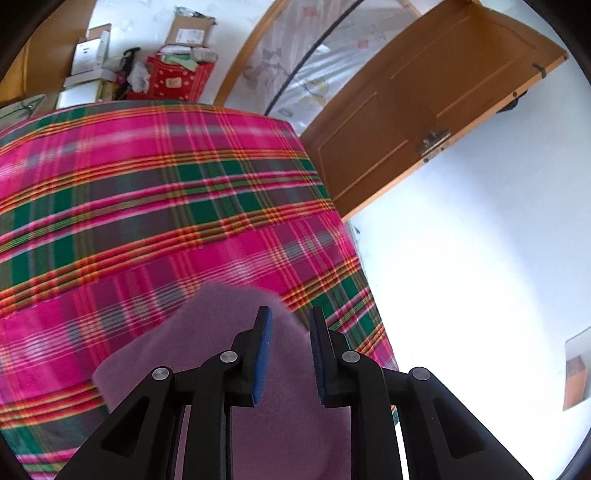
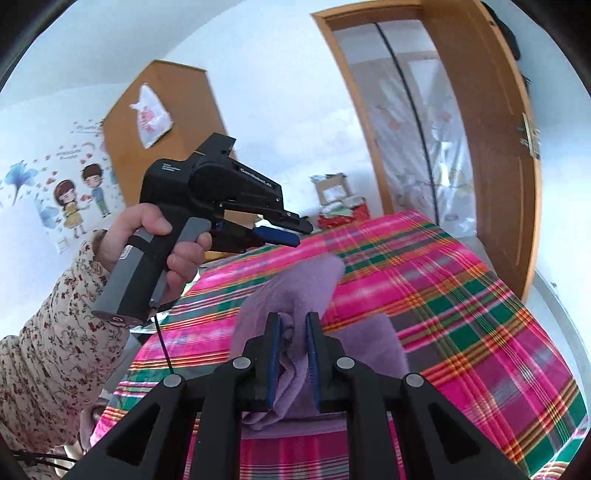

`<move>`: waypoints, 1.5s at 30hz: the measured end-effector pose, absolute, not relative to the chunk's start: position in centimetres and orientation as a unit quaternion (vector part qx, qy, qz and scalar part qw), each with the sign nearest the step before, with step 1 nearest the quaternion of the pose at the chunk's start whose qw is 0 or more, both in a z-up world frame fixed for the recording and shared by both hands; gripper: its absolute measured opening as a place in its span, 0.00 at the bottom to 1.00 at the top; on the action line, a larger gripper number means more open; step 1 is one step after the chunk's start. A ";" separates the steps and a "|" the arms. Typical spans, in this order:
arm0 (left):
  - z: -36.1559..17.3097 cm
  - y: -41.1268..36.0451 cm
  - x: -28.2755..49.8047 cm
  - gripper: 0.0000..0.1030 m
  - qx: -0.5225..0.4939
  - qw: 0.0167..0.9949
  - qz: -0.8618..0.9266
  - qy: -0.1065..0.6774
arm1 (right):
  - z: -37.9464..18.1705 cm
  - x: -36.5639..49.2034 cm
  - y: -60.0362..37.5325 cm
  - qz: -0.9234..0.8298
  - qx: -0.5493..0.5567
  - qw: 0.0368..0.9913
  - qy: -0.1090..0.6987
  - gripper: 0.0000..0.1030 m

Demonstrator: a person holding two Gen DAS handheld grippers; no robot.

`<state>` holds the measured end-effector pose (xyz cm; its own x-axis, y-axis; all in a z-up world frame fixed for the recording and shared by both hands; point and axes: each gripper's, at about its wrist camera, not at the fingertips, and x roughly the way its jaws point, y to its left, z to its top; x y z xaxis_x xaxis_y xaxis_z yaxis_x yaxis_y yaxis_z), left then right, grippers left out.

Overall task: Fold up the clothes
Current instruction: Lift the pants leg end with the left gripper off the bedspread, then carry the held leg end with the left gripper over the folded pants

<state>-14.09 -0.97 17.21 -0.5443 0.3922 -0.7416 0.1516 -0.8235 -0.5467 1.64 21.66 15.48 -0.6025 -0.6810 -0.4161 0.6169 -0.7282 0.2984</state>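
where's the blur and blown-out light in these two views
Left wrist view: the floor is blown out white, and the plaid cover is motion-smeared. Right wrist view: the cover is smeared near the purple cloth, the white wall is overexposed, and fisheye bends the door frame.

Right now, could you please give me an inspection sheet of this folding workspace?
Surface: pink, green and orange plaid cover, fairly smooth.
Job's things: one purple fleece garment lying on the cover, partly bunched.
Clutter: cardboard boxes and a red bag stacked beyond the far edge.
Grippers: right gripper has bunched fleece between its fingers, grip unclear; left gripper raised above the cover, holding nothing, opening unclear from the side.
Cables: thin black cable hanging from the left gripper's handle.
Surroundings: open wooden door, wardrobe with a plastic bag, cartoon wall stickers.
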 end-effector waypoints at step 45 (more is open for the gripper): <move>5.8 -10.5 -3.0 0.24 -0.461 0.025 0.787 -0.410 | 4.2 -20.3 20.2 -0.731 0.517 0.415 -0.159 0.35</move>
